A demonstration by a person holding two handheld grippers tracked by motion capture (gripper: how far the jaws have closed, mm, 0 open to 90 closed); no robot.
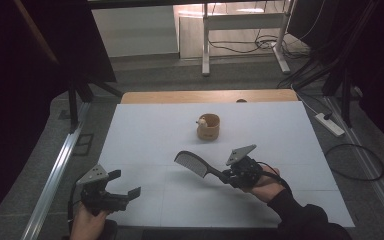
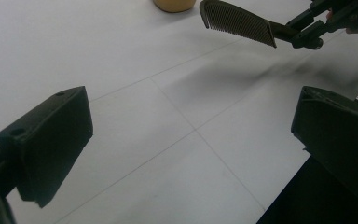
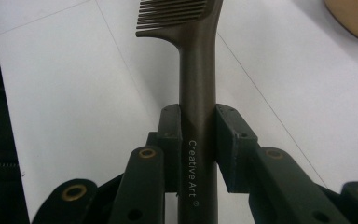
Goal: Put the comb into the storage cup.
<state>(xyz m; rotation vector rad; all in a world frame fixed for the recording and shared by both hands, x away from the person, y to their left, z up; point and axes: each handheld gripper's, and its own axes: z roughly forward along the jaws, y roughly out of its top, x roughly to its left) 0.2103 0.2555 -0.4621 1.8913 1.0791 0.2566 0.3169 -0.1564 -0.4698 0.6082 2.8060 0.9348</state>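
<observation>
A dark comb point(image 1: 192, 164) hangs above the white table, its handle clamped in my right gripper point(image 1: 226, 176). In the right gripper view the two jaws press on both sides of the comb's handle point(image 3: 198, 140), which bears the words "Creative Art"; the teeth point away and left. The left gripper view shows the comb point(image 2: 237, 21) at the top, held by the other gripper. My left gripper point(image 1: 126, 184) rests near the table's front left corner, open, with nothing between its fingers point(image 2: 51, 135). A small wooden cup point(image 1: 208, 126) stands past the comb at mid table.
A white sheet point(image 1: 145, 135) covers the table; a wooden edge point(image 1: 180, 96) shows at its far side. On the floor to the right lie a power strip point(image 1: 330, 124) and cables. A desk frame point(image 1: 206, 45) stands behind.
</observation>
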